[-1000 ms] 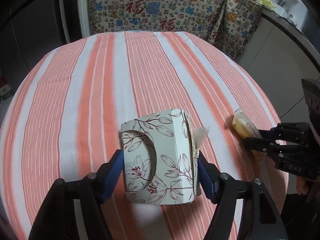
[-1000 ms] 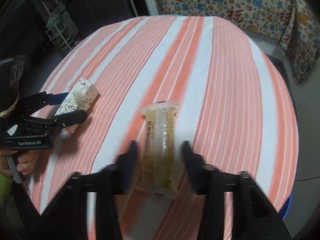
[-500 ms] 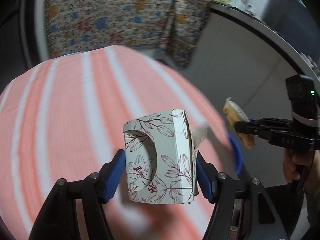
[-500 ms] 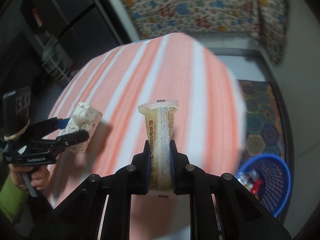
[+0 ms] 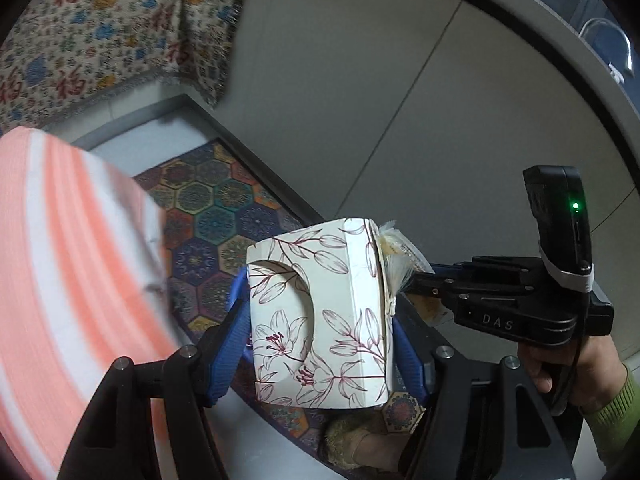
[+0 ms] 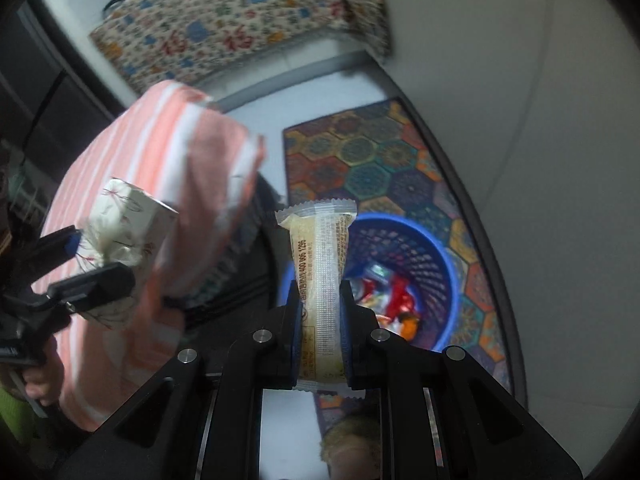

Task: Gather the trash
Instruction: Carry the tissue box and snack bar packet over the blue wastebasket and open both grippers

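My left gripper (image 5: 320,320) is shut on a white tissue box (image 5: 320,312) printed with dark red lilies, its blue pads pressing both sides. It hangs past the edge of the orange-and-white striped table (image 5: 60,280), over the floor. My right gripper (image 6: 320,312) is shut on a yellow snack packet (image 6: 320,264), which stands upright between the pads. Just behind and below the packet is a blue mesh basket (image 6: 436,248) holding colourful wrappers. In the right wrist view the left gripper (image 6: 92,264) and the tissue box (image 6: 124,216) are at the left. The right gripper (image 5: 416,276) sits right of the box.
A rug with coloured hexagons (image 6: 360,160) lies on the floor under the basket. A cloth with a floral pattern (image 5: 100,32) hangs at the back. A grey wall (image 5: 400,80) rises on the right. A furry slipper (image 5: 356,440) shows at the bottom.
Both grippers have swung off the table to the right, carrying the box and the packet. The right gripper, open around the packet a second ago, has shut on it. The blue basket has come into view.
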